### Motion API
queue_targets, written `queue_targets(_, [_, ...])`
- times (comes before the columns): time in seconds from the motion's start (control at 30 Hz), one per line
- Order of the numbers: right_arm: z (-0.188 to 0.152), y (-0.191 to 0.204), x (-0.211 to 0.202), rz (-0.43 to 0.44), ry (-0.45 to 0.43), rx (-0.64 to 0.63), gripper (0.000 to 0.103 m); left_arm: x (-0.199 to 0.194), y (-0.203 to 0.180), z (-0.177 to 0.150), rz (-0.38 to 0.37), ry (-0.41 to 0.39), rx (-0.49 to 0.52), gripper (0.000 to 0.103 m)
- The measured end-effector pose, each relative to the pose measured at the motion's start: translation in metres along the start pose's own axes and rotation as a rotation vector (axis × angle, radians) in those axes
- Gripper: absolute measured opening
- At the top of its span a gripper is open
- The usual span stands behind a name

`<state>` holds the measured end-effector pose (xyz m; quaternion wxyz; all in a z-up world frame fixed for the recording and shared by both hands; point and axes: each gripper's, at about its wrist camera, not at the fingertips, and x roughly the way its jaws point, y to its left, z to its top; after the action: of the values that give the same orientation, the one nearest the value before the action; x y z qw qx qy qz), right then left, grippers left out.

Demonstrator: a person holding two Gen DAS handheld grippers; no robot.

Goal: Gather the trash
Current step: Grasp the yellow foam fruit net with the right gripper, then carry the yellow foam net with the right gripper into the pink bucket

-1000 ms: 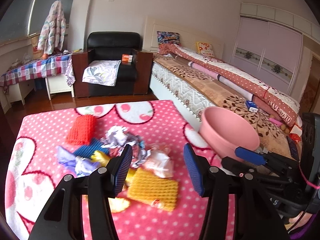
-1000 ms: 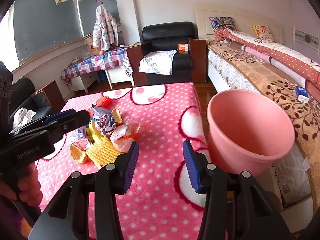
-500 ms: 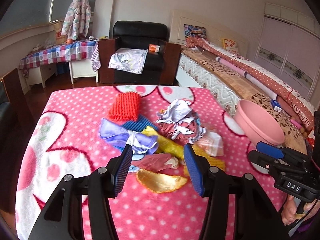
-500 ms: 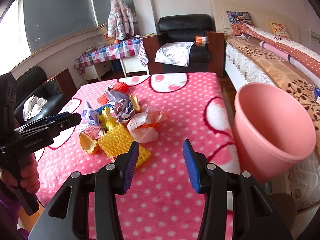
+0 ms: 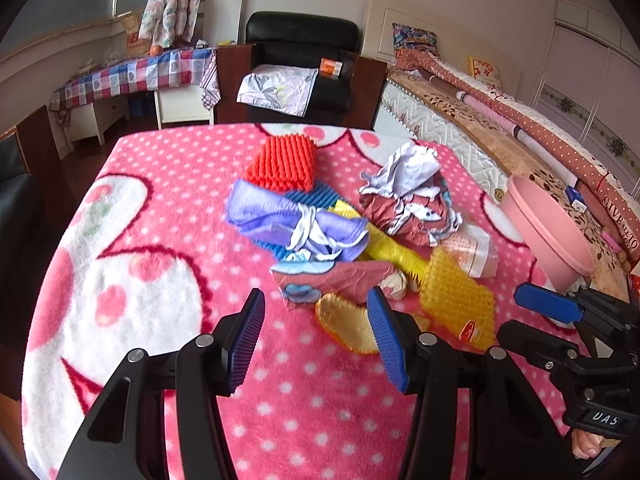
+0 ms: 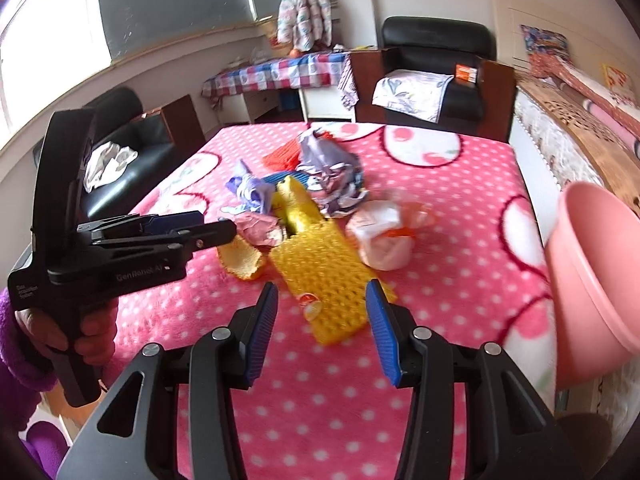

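The trash (image 5: pixel 352 232) lies in one heap near the middle of a table with a pink dotted blanket (image 5: pixel 160 288). From the left of the heap: a red ribbed foam net (image 5: pixel 284 162) at the far side, then a crumpled purple wrapper (image 5: pixel 292 224) on a blue net, a pink wrapper (image 5: pixel 340 278) and an orange foam piece (image 5: pixel 344 326) at the near side. Further right is a crumpled white and brown paper ball (image 5: pixel 412 196), a yellow foam net (image 6: pixel 324 284) and a white plastic bag (image 6: pixel 380 240). The left gripper (image 5: pixel 316 338) has its jaws apart and empty, just before the pink wrapper. The right gripper (image 6: pixel 322 322) is also apart and empty, over the near end of the yellow net. A pink bucket (image 6: pixel 596 276) stands at the right edge of the table, tilted
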<state>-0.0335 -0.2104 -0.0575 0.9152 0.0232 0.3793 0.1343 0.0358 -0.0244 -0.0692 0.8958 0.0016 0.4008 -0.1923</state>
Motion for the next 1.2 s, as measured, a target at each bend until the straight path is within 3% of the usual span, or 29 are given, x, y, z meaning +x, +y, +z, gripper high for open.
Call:
queue_targets(0.27, [0.006, 0.010, 0.020, -0.039, 0.061, -0.071, 0.047, 0.006, -0.006, -0.006, -0.052, 0.032, -0.002, 0.051])
queue_targets(0.53, [0.009, 0.012, 0.039, -0.067, 0.130, -0.082, 0.047, 0.020, -0.009, -0.005, -0.027, 0.083, -0.014, 0.011])
queue_targets(0.6, [0.010, 0.010, 0.042, -0.072, 0.135, -0.075, 0.046, 0.019, -0.007, -0.005, -0.031, 0.076, -0.023, 0.009])
queue_targets(0.63, [0.010, 0.009, 0.042, -0.075, 0.135, -0.074, 0.039, 0.018, -0.006, -0.005, -0.029, 0.071, -0.023, 0.007])
queue_targets(0.83, [0.008, 0.006, 0.038, -0.066, 0.119, -0.066, 0.012, 0.005, -0.003, -0.006, -0.030, 0.044, -0.025, 0.005])
queue_targets(1.2, [0.014, -0.011, -0.002, -0.067, 0.024, 0.004, 0.010, -0.024, -0.007, 0.004, -0.037, -0.031, -0.045, 0.005])
